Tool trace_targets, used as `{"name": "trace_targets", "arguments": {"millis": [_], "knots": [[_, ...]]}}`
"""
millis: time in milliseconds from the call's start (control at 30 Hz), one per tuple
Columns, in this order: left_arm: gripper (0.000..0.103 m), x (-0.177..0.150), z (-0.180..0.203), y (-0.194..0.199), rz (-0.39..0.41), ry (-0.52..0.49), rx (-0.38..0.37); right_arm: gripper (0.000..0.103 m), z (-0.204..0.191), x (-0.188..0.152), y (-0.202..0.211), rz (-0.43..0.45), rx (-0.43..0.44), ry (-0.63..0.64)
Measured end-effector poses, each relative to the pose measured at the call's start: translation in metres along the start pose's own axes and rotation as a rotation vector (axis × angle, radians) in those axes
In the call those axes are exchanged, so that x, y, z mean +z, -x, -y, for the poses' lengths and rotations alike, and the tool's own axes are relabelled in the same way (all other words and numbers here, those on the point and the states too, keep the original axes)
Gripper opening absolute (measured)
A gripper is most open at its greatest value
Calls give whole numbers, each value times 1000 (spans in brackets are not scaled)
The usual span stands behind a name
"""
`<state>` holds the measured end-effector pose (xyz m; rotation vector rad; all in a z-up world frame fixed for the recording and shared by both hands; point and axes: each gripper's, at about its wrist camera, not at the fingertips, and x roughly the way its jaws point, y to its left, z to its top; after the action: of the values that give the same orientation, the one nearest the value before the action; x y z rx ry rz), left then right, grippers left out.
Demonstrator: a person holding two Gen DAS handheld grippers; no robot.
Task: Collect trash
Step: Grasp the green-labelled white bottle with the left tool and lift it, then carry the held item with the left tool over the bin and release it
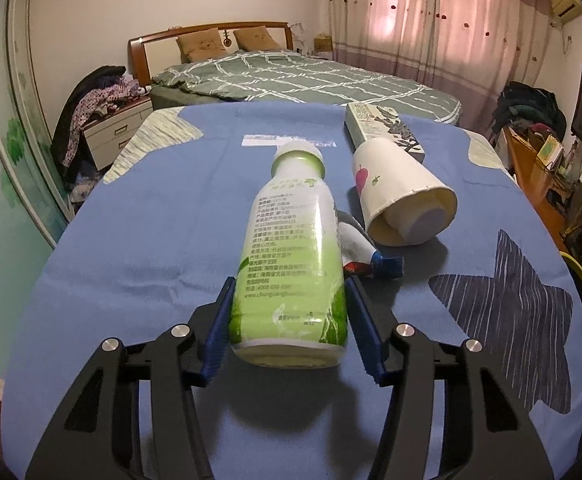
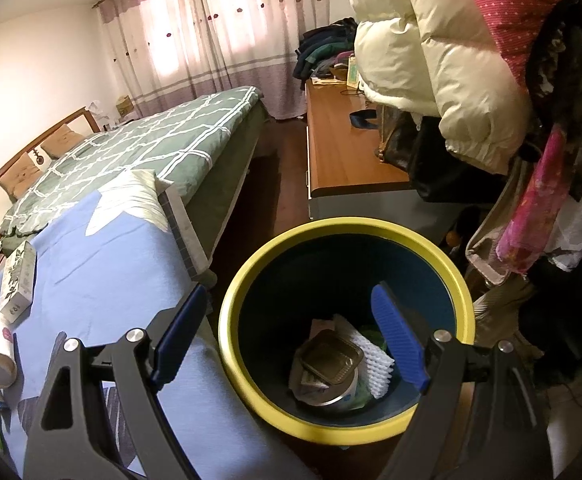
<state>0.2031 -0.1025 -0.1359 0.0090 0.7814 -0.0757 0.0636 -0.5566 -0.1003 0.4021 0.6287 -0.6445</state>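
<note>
From the left wrist, the left tongs (image 1: 289,320) straddle the base end of a green-and-white bottle (image 1: 291,256) lying on its side on the blue-clothed counter (image 1: 139,232); both blue pads sit against its sides, so the tongs look to be pinching it. The bottle's long axis runs straight out along the tongs, cap pointing away toward the bed (image 1: 291,76), base nearest the camera. Just right of it lie a crumpled wrapper (image 1: 365,252) and a tipped paper cup (image 1: 403,192), mouth toward the camera, with a carton (image 1: 383,128) beyond. From the right wrist, the right tongs (image 2: 291,340) stand spread and empty over a yellow-rimmed bin (image 2: 347,236) beside the counter, trash already inside. The bottle is barely visible here, far left; the left hand is clearly nearer it.
</note>
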Motion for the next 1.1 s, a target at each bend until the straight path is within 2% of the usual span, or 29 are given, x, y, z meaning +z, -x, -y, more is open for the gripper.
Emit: {"name": "trace_targets", "arguments": {"millis": [500, 633, 1000, 1100], "knots": [[52, 38, -12, 74, 185, -104, 60, 80, 2, 0, 2, 6, 15, -9], [52, 49, -15, 75, 194, -106, 40, 80, 1, 0, 2, 6, 16, -9], [51, 82, -11, 56, 217, -115, 48, 80, 1, 1, 2, 5, 27, -13], [51, 95, -5, 65, 245, -126, 49, 80, 2, 1, 5, 18, 35, -16]]}}
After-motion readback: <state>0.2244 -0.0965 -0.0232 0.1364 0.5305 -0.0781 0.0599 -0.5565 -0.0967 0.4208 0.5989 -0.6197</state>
